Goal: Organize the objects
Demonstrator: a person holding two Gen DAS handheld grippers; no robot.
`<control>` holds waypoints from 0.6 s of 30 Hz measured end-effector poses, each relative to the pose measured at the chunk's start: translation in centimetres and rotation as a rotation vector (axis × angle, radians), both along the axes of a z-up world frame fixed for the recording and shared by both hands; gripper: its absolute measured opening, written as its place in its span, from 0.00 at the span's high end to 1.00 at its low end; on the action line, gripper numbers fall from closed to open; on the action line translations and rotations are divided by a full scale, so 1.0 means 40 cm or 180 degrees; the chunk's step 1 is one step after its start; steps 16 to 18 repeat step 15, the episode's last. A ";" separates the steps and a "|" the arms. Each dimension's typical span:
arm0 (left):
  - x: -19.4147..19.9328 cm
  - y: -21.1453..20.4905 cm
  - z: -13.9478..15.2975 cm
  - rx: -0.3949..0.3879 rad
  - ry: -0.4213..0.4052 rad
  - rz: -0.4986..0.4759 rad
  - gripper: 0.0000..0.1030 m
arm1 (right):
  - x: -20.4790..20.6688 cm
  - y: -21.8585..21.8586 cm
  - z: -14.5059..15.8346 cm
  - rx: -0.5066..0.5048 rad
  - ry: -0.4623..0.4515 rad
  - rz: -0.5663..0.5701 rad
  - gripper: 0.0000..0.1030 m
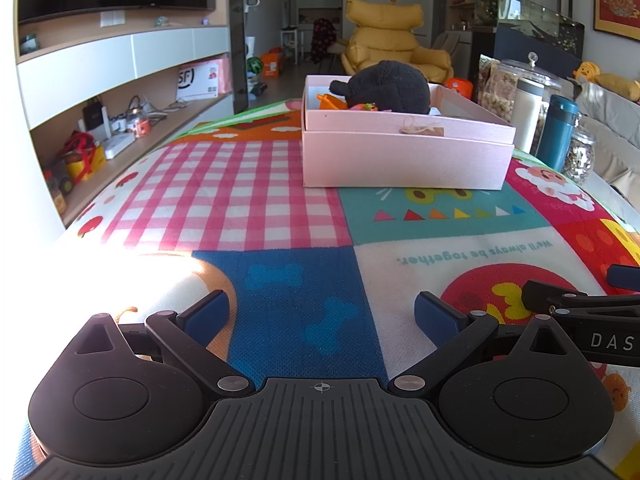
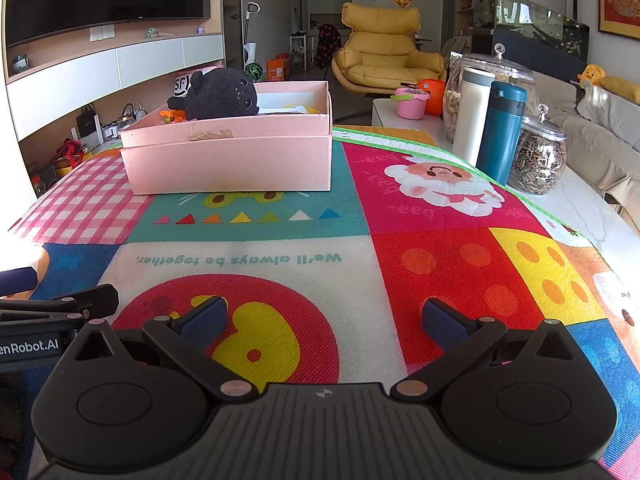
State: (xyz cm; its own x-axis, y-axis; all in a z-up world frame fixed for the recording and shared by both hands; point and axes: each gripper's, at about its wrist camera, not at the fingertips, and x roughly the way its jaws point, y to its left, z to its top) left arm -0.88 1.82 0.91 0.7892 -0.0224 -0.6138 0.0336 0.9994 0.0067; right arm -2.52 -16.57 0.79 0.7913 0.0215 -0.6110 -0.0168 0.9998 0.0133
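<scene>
Both the left gripper [image 1: 322,314] and right gripper [image 2: 324,320] hover spread apart and empty over the mat [image 1: 280,208], with the pink box [image 1: 404,156] holding the black plush toy [image 1: 386,86] at 12 o'clock.

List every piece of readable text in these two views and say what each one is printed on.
"We'll always be together." – upside down on the white panel of the play mat.
"baa" – repeated on the pink sheep panel of the mat.
"DAS" – cut off, on the right gripper's body in the left wrist view.
"enRobot.AI" – cut off, on the left gripper's body in the right wrist view.
"SF" – on the parcel on the shelf; its small label is unreadable.
</scene>
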 end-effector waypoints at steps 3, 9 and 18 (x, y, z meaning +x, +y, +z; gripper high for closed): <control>-0.001 0.000 -0.001 0.0011 0.0000 0.0000 0.01 | -0.001 0.000 0.000 0.0002 -0.0001 0.0001 0.00; -0.001 0.000 -0.001 -0.0003 -0.0001 -0.0002 0.02 | 0.000 0.000 0.000 0.0001 0.0000 0.0001 0.00; -0.002 0.000 -0.002 0.0009 -0.0001 0.0001 0.01 | -0.001 0.000 0.000 0.0001 0.0000 0.0001 0.00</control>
